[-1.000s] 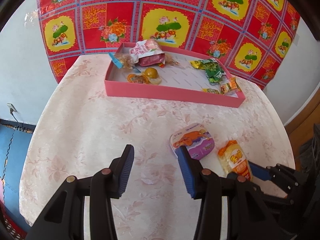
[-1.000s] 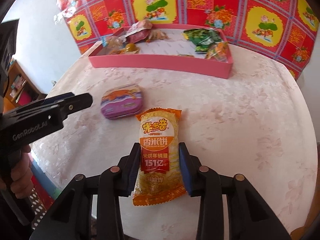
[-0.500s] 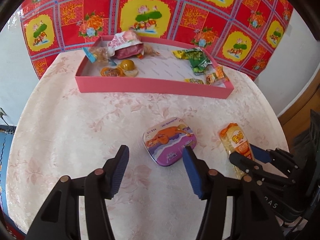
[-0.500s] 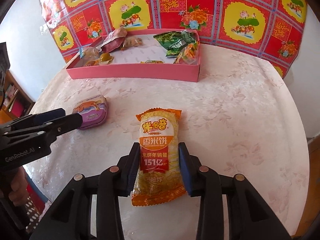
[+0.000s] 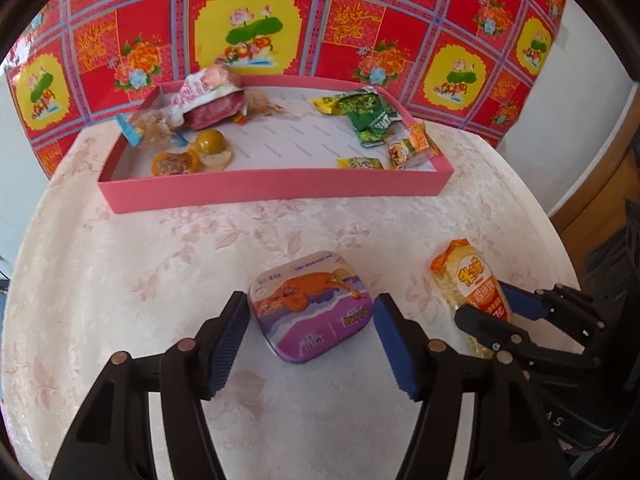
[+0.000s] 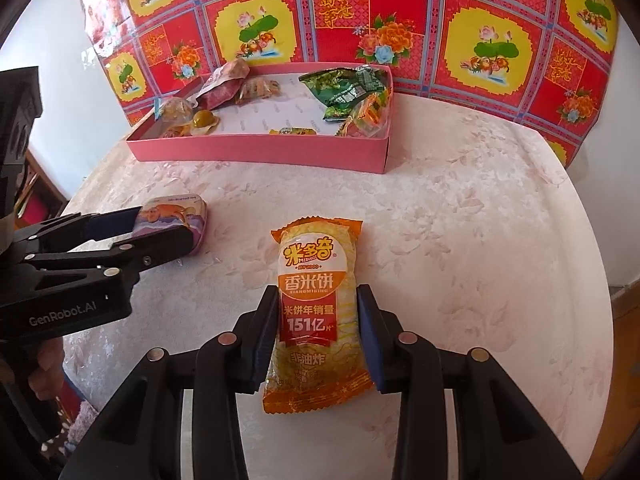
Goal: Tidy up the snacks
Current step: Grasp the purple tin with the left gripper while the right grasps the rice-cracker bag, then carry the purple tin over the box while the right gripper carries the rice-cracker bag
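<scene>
Left wrist view: left gripper (image 5: 310, 338) is spread wide, pads either side of the purple snack tin (image 5: 310, 304) but not touching it. Tin lies flat on the table (image 5: 160, 272), near edge, well short of the pink tray (image 5: 276, 190). Looks rigid, smooth lid, rounded corners, so likely slippery; I'd clamp across the straight side walls low down, not the corners. The tray holds wrapped sweets at its left end and green packets (image 5: 370, 114) at its right, with bare floor between.

Right wrist view: right gripper (image 6: 318, 334) is closed onto the rice cracker pack (image 6: 316, 312), pads pressing both long sides at mid-length. Pack lies on the table, tray well beyond it. Light, soft film, brittle crackers inside, so squeeze gently; a mid-body hold seems right, the end seals would flop. The left gripper shows at frame left around the tin.
</scene>
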